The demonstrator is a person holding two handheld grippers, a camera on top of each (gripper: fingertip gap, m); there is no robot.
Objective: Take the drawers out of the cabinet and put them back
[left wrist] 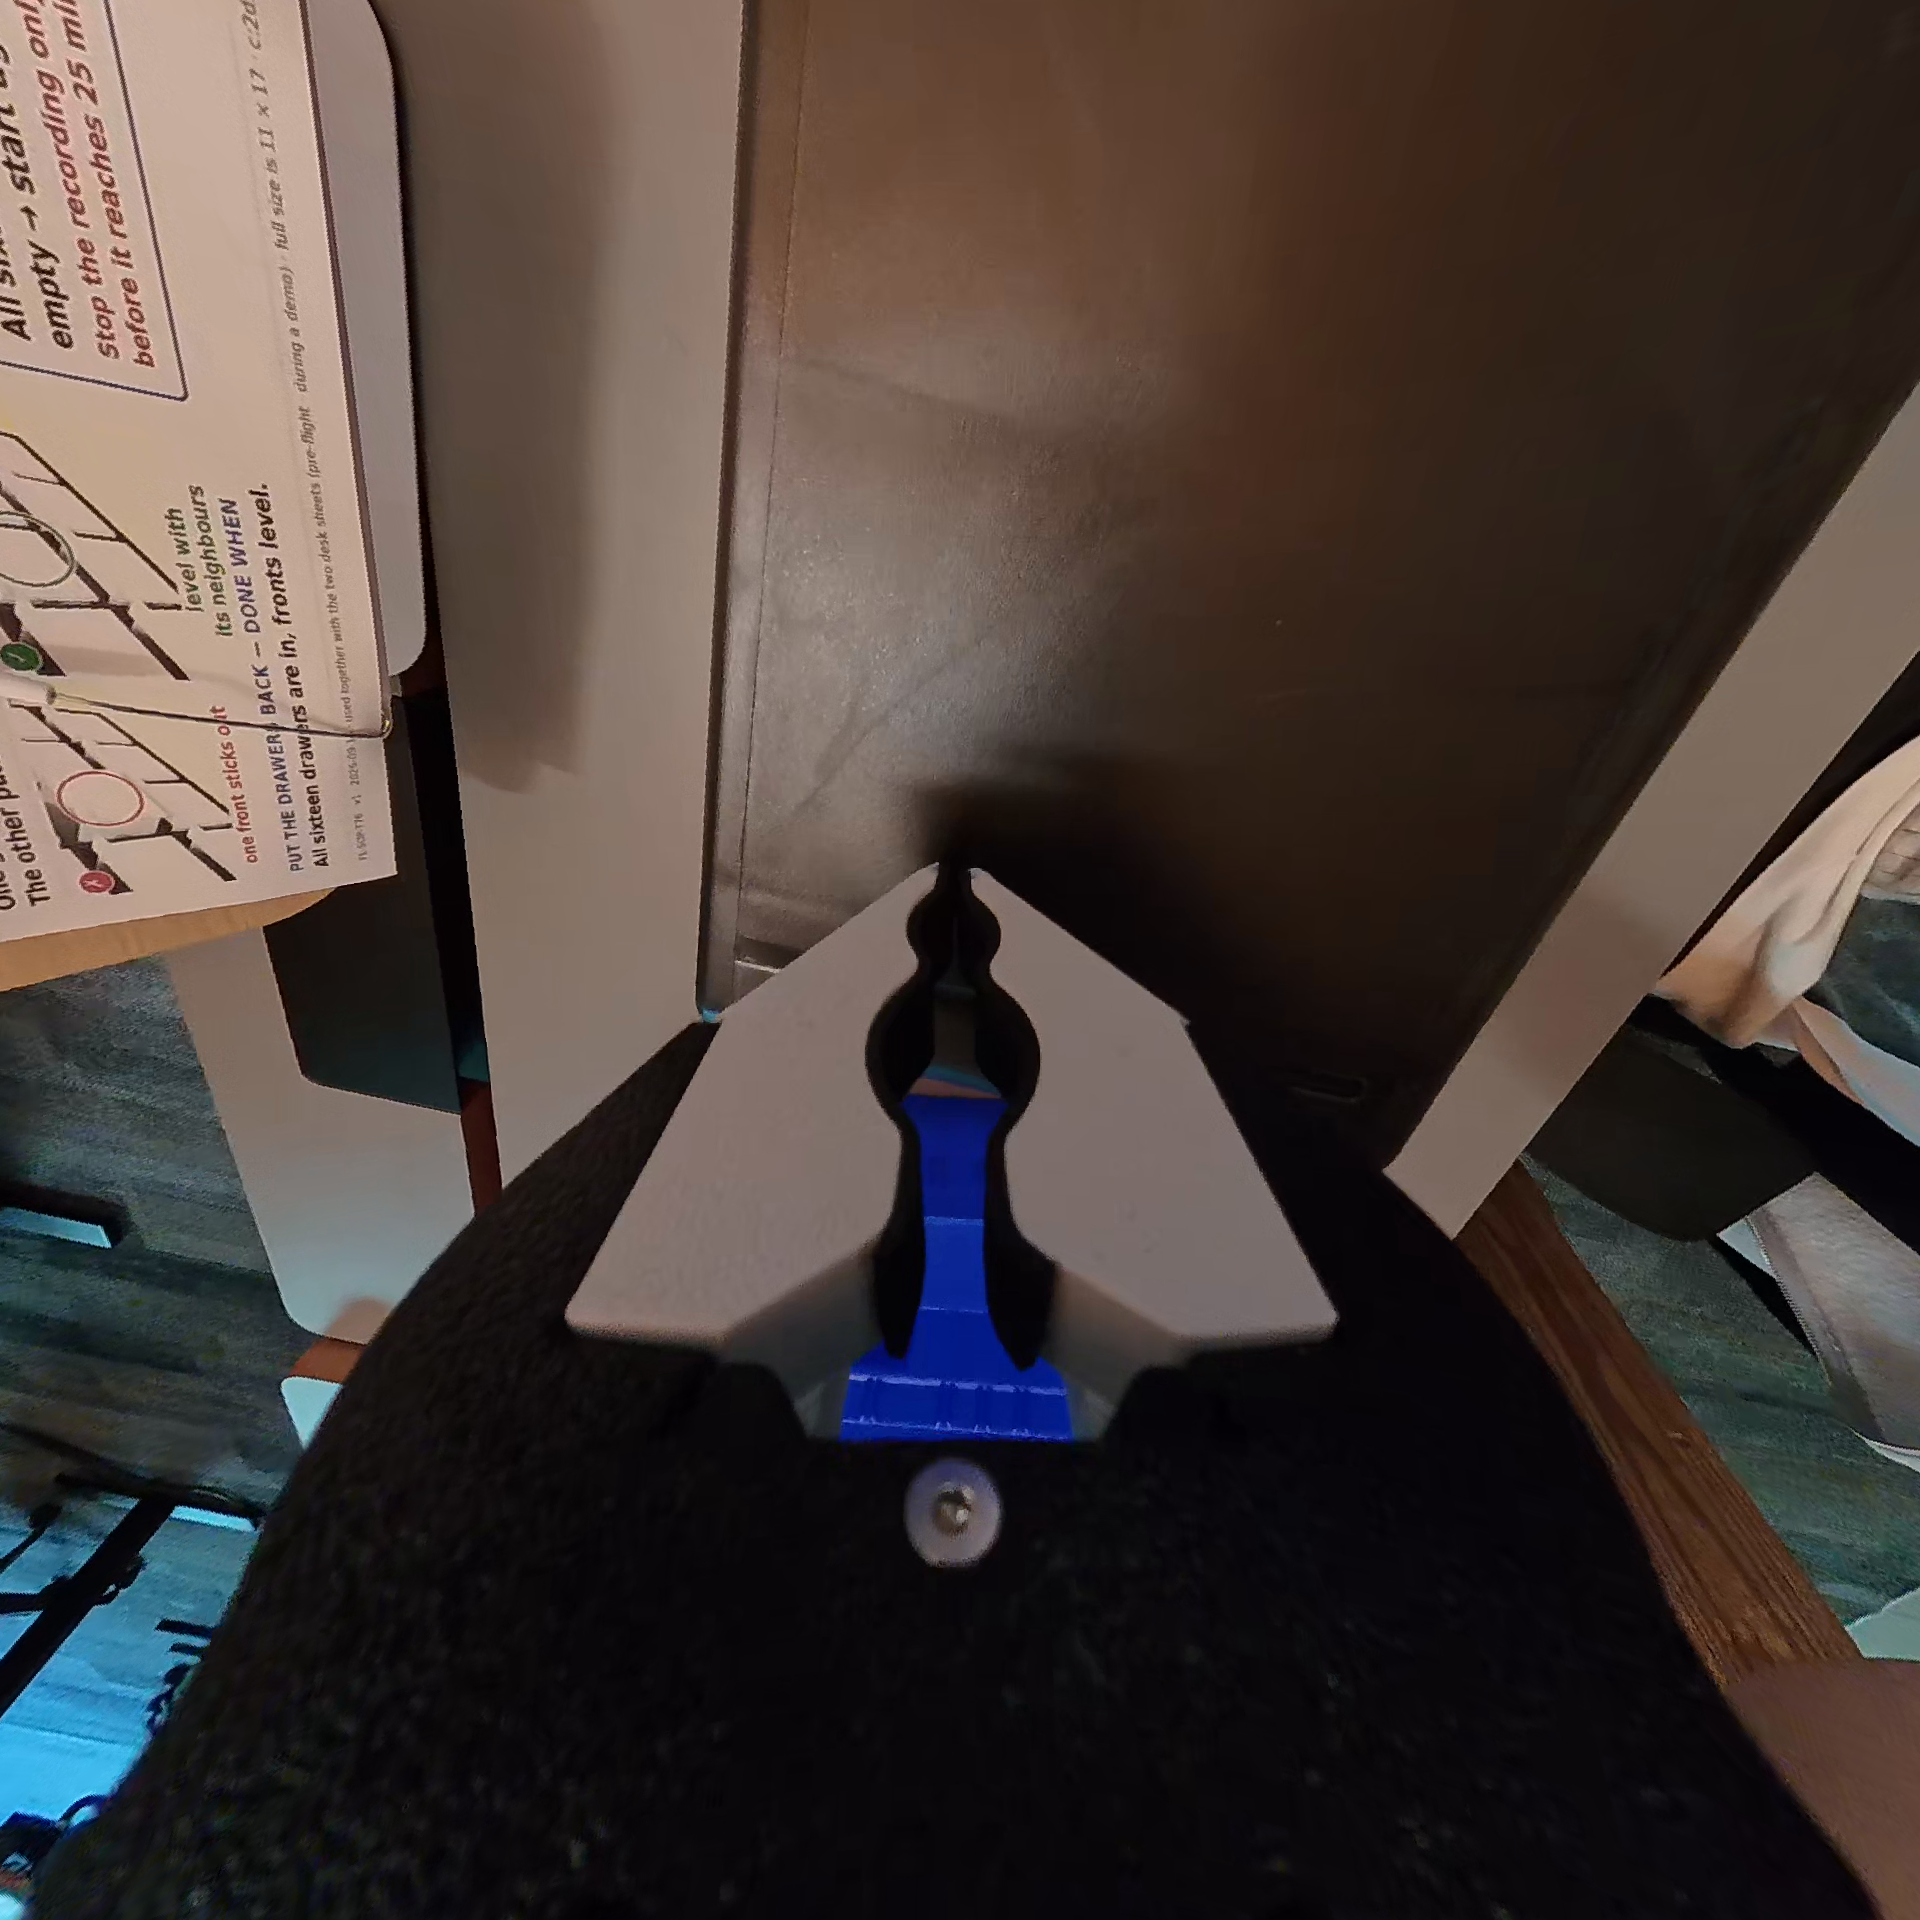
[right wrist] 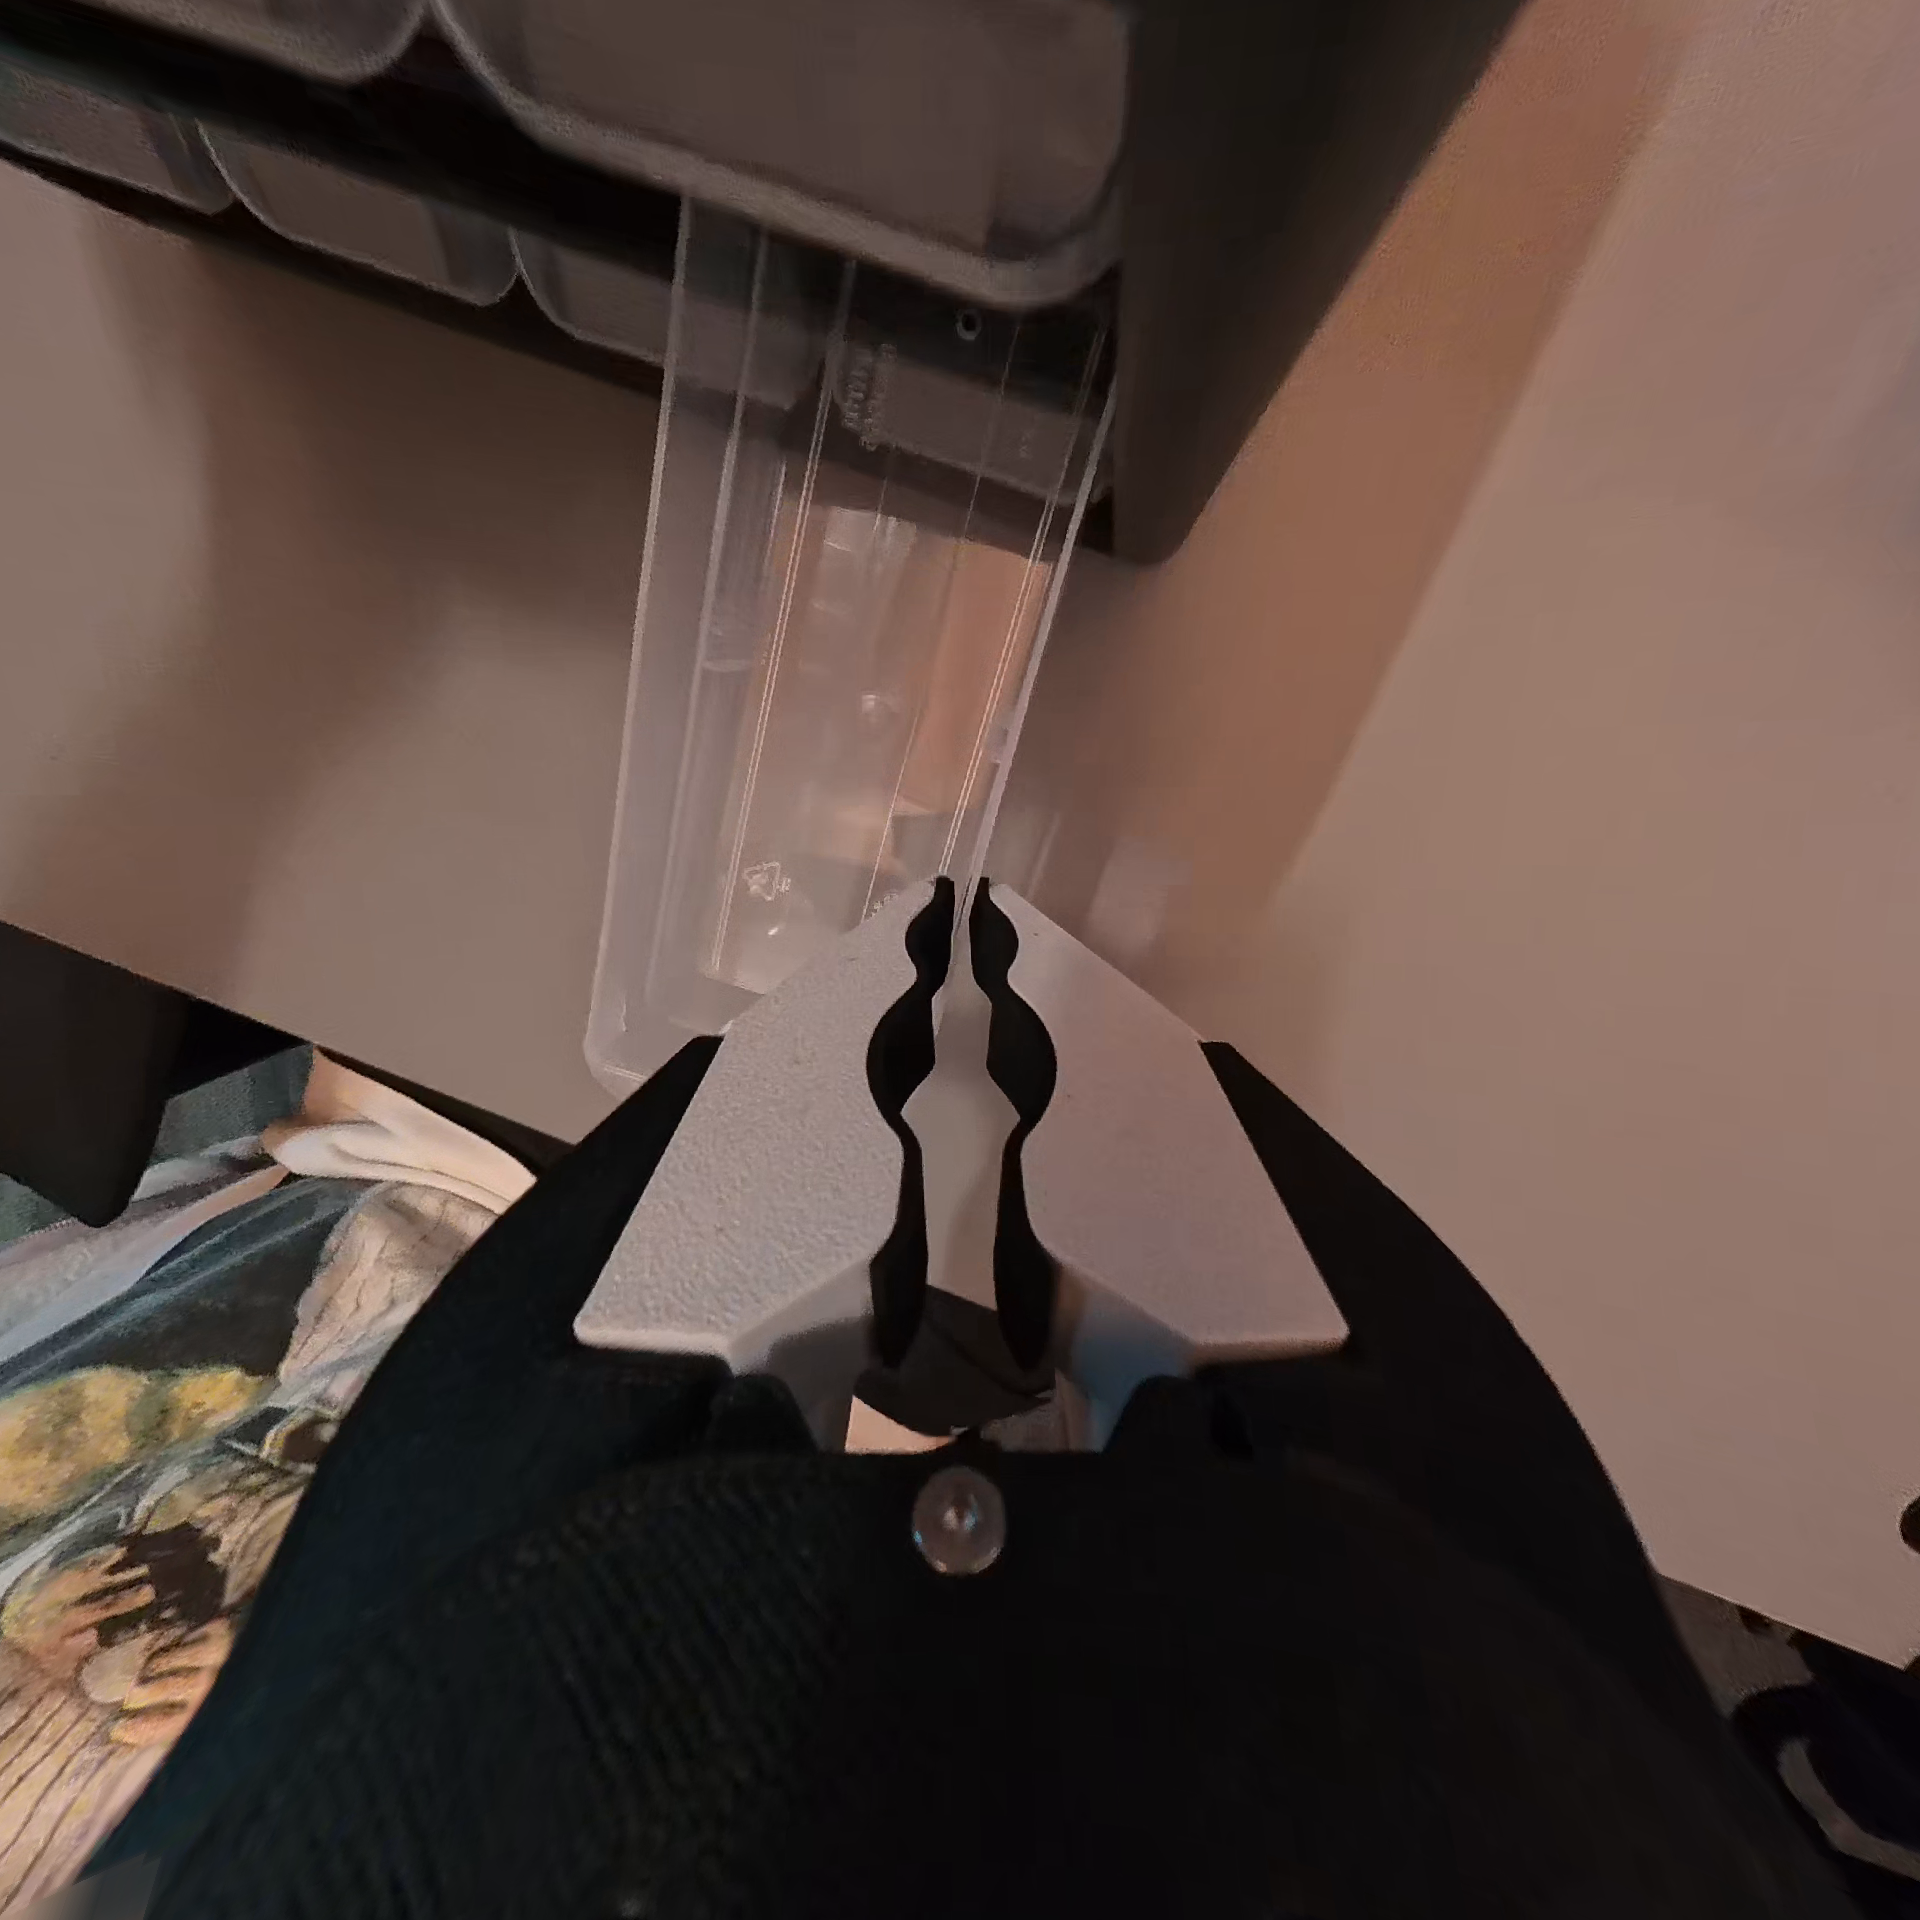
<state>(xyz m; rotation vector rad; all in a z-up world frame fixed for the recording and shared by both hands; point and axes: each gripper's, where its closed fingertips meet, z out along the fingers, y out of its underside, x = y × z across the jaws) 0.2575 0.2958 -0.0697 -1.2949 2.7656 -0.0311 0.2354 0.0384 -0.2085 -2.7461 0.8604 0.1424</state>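
In the right wrist view my right gripper is shut on the thin side wall of a clear plastic drawer. The drawer sticks far out of the dark cabinet, its far end still in its slot at the cabinet's corner. Other clear drawers sit in their slots beside it. In the left wrist view my left gripper is shut, its tips pressed against the cabinet's dark flat outer panel. It holds nothing that I can see.
A printed instruction sheet lies at the left on a white surface. A wooden table edge runs at the lower right. Cloth and floor show below the white surface in the right wrist view.
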